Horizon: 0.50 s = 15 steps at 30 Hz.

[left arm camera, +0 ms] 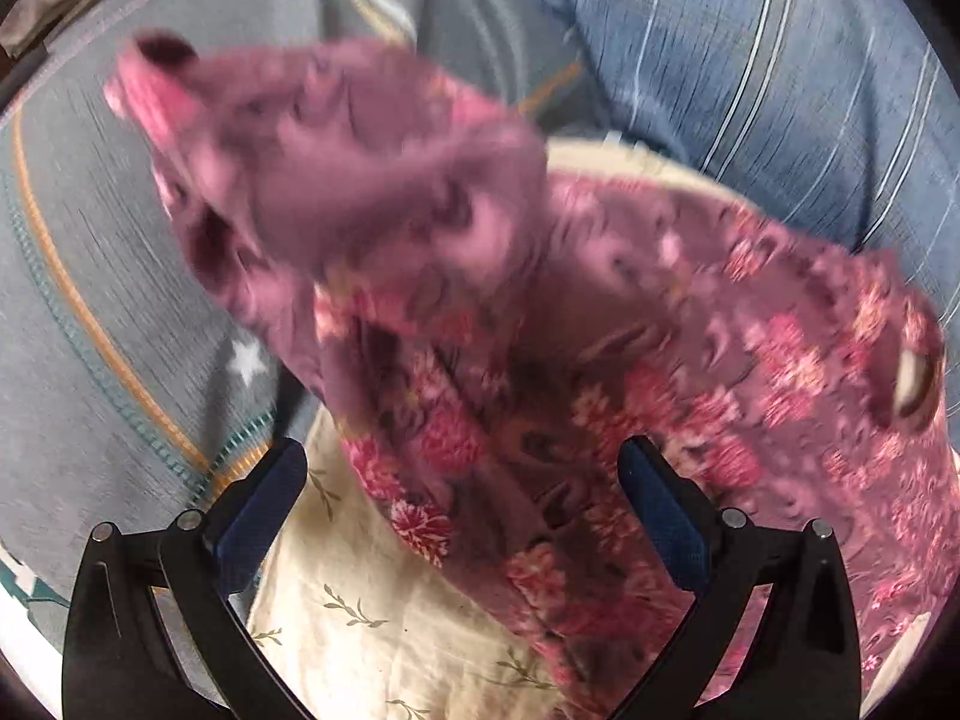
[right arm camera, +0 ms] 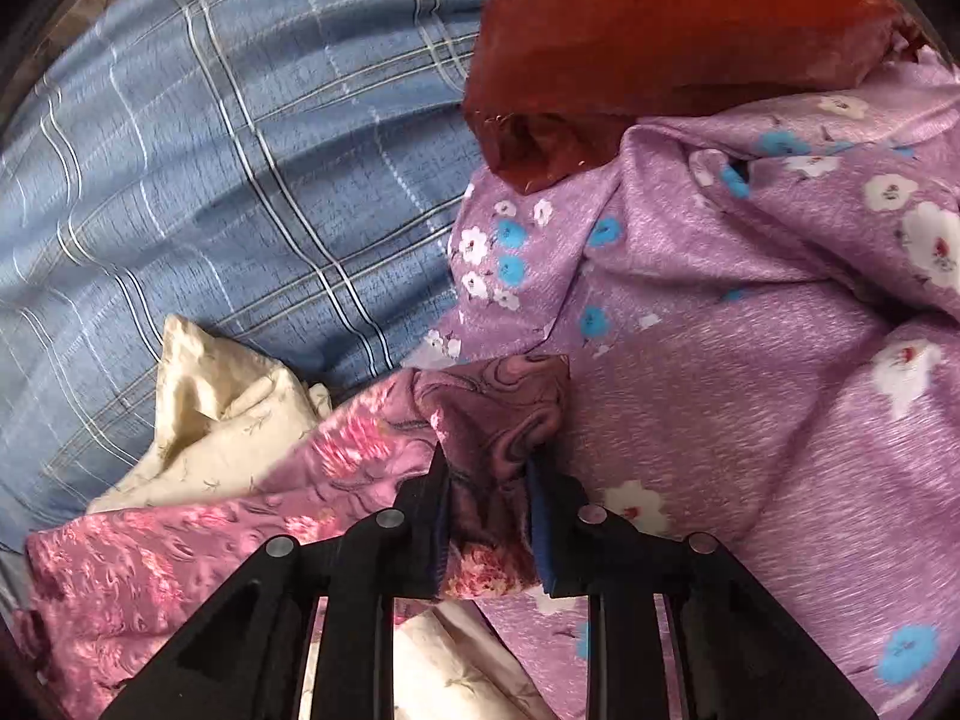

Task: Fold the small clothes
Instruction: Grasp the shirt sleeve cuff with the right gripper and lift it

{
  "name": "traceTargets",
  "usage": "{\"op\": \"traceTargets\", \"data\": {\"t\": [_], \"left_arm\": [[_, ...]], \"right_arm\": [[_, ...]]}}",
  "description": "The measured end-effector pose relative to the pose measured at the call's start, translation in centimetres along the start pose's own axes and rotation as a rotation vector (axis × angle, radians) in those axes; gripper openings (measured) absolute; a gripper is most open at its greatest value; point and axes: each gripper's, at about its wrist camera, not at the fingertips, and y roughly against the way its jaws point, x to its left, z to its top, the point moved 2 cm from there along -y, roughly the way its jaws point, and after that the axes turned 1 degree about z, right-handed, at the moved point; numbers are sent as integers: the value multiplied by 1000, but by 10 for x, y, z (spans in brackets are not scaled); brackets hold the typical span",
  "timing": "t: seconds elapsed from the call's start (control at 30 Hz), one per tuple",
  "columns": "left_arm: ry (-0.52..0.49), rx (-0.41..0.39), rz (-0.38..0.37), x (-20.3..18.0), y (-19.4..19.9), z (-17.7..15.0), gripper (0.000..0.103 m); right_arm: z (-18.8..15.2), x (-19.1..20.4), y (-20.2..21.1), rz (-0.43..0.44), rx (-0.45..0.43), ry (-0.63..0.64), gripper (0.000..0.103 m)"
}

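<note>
Between the fingers of the right gripper [right arm camera: 486,480] a bunched fold of the pink floral garment [right arm camera: 198,516] is clamped; the pads are seen pressed against the cloth on both sides. From that grip the garment is spread away to the left, across a cream leaf-print cloth [right arm camera: 222,408], beside a lilac flowered fabric [right arm camera: 720,360] and a rust-red cloth [right arm camera: 630,30]. A blue checked bedsheet [right arm camera: 210,150] is seen underneath. In the left wrist view the same garment [left arm camera: 456,276] is draped and motion-blurred ahead of the left gripper [left arm camera: 462,468], whose jaws are spread wide. A lower part of the garment is seen between them, but contact with either pad cannot be confirmed. A grey stitched fabric [left arm camera: 90,252] is noted at the left.
</note>
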Motion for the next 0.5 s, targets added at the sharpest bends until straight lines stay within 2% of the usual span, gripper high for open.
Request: {"op": "traceTargets", "data": {"t": [0.07, 0.13, 0.23, 0.33, 0.37, 0.4, 0.5], "left_arm": [[10, 3, -32, 2, 4, -2, 103], [-8, -36, -52, 3, 18, -4, 103], [-60, -94, -79, 0, 48, -10, 103], [-102, -137, -141, -1, 77, -21, 103], [-117, -152, -158, 0, 87, -24, 103], [-131, -169, -170, 3, 97, -28, 103], [-165, -228, -189, 19, 126, -37, 103]], "right_arm": [[-1, 18, 7, 6, -14, 28, 19], [-1, 48, 24, 38, -40, 89, 19], [-5, 114, 65, 142, -92, 217, 19], [-27, 203, 113, 325, -116, 349, 19], [-40, 242, 133, 425, -110, 388, 19], [-50, 269, 144, 490, -103, 415, 19], [-98, 369, 184, 702, -64, 520, 19]]}}
